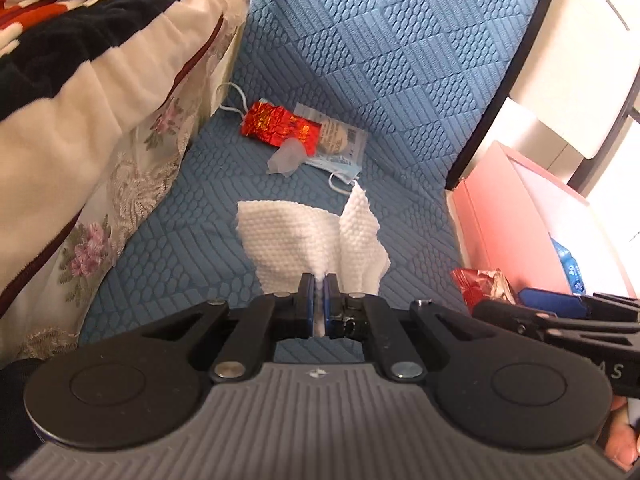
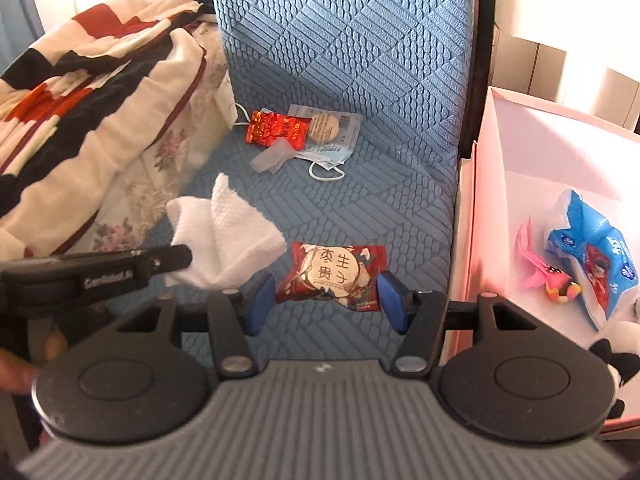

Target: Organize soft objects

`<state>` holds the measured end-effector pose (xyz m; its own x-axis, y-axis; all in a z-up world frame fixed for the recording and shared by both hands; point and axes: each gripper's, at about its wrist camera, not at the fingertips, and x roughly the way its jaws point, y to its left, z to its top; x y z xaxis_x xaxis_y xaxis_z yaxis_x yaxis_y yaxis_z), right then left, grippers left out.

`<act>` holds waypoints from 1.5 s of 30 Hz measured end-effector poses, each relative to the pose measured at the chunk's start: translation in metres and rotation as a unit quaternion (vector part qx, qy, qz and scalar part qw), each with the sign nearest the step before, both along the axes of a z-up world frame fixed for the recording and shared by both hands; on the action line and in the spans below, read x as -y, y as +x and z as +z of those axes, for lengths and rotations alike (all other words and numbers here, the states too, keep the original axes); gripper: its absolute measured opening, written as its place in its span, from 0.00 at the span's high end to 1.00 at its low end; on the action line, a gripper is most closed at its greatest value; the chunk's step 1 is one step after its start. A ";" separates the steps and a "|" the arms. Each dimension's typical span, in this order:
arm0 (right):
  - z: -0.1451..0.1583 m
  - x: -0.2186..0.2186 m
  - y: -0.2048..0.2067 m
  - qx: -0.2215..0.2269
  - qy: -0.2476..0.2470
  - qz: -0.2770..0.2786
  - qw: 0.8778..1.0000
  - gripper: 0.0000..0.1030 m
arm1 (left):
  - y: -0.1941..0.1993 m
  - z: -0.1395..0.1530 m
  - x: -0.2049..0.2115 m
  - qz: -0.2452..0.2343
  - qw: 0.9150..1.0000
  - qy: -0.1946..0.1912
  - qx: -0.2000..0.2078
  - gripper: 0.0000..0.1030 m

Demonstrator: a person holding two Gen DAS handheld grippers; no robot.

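Pinching the limp, featherlight tissue (image 1: 320, 236) at its bunched middle in my left hand-held gripper (image 1: 319, 304), my right hand-held gripper (image 2: 326, 300) grips the crinkly, slippery snack packet (image 2: 334, 276) by its ends.

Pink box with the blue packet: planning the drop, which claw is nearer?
Right claw, just beside the pink box; left claw is farther, over the seat.

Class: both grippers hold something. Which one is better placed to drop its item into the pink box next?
Right. The right gripper holds the red snack packet beside the pink box; the left gripper, clamping the white cloth, is farther away.
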<state>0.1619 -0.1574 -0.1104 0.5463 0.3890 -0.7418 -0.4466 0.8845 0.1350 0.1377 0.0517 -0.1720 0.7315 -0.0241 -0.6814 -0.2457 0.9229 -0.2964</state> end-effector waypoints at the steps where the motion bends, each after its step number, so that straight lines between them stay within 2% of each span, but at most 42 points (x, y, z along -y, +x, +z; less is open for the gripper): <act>1: 0.003 0.002 -0.001 0.001 0.002 -0.001 1.000 0.42 | 0.000 0.002 0.002 -0.001 1.000 0.000 0.002 0.94; 5: 0.014 0.012 -0.004 0.018 0.011 -0.009 1.000 0.42 | 0.000 0.014 0.010 -0.008 1.000 -0.003 0.012 0.94; 7: 0.020 0.018 -0.003 0.026 0.019 -0.013 0.999 0.54 | 0.001 0.023 0.015 -0.014 1.000 -0.003 0.019 0.94; 11: 0.029 0.028 0.001 0.039 0.020 -0.026 0.999 0.55 | 0.003 0.040 0.026 -0.021 0.999 -0.002 0.039 0.94; 14: 0.027 0.031 0.007 0.034 0.017 -0.029 0.999 0.65 | 0.008 0.045 0.033 -0.025 0.999 -0.012 0.044 0.94; 21: 0.018 0.036 0.005 0.021 0.020 -0.037 0.999 0.66 | 0.006 0.047 0.041 -0.032 0.998 -0.005 0.044 0.94; 31: 0.007 0.018 -0.014 0.007 0.006 -0.013 1.000 0.66 | 0.001 0.034 0.030 -0.026 0.999 0.002 0.026 0.94; 45: -0.032 -0.019 -0.029 -0.003 -0.055 -0.007 0.998 0.63 | -0.007 0.002 0.000 0.000 1.000 -0.017 -0.001 0.94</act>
